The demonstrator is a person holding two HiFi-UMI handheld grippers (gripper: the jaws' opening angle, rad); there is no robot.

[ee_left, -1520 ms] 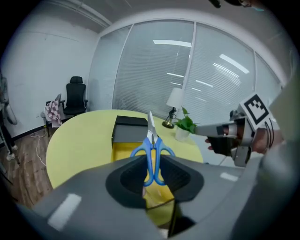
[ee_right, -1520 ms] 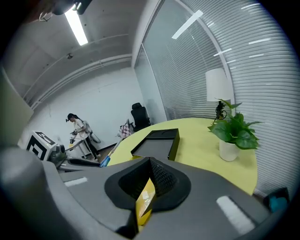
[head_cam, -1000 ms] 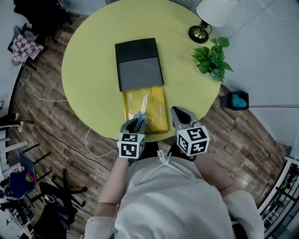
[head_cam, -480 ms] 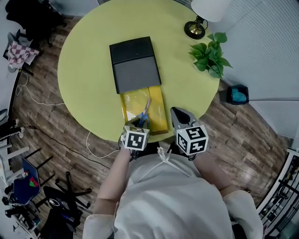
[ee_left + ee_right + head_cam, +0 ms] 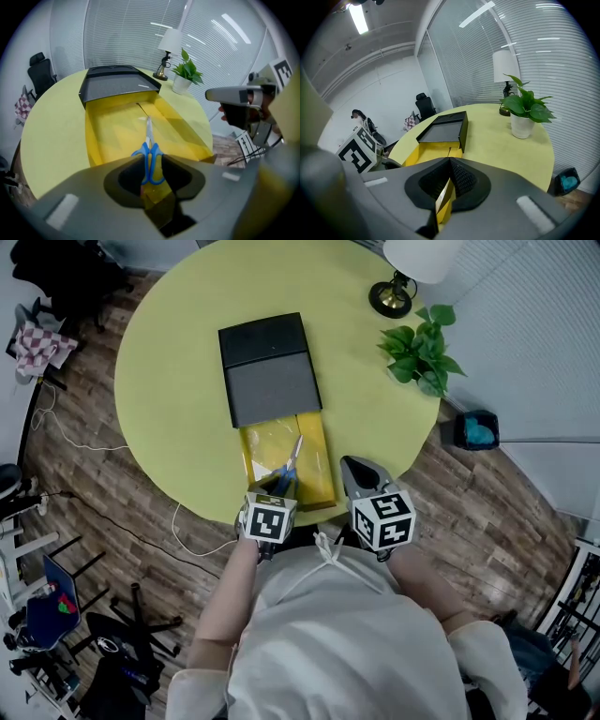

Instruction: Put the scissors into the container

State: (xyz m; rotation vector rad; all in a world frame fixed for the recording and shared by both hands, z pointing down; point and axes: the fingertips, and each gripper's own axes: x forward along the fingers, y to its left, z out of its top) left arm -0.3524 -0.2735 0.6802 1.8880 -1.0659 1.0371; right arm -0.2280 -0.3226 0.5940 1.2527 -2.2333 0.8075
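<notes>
Two closed tongs: left tongs [image 5: 150,163] grip the scissors [image 5: 149,140], lying in the container [image 5: 101,140]; right tongs [image 5: 450,161] empty.

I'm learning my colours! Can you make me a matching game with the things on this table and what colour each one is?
Things:
1 scissors handles
2 plant leaves
3 lampshade
4 tray

Colours:
A white
B yellow
C blue
D green

Pairs: 1-C, 2-D, 3-A, 4-B
</notes>
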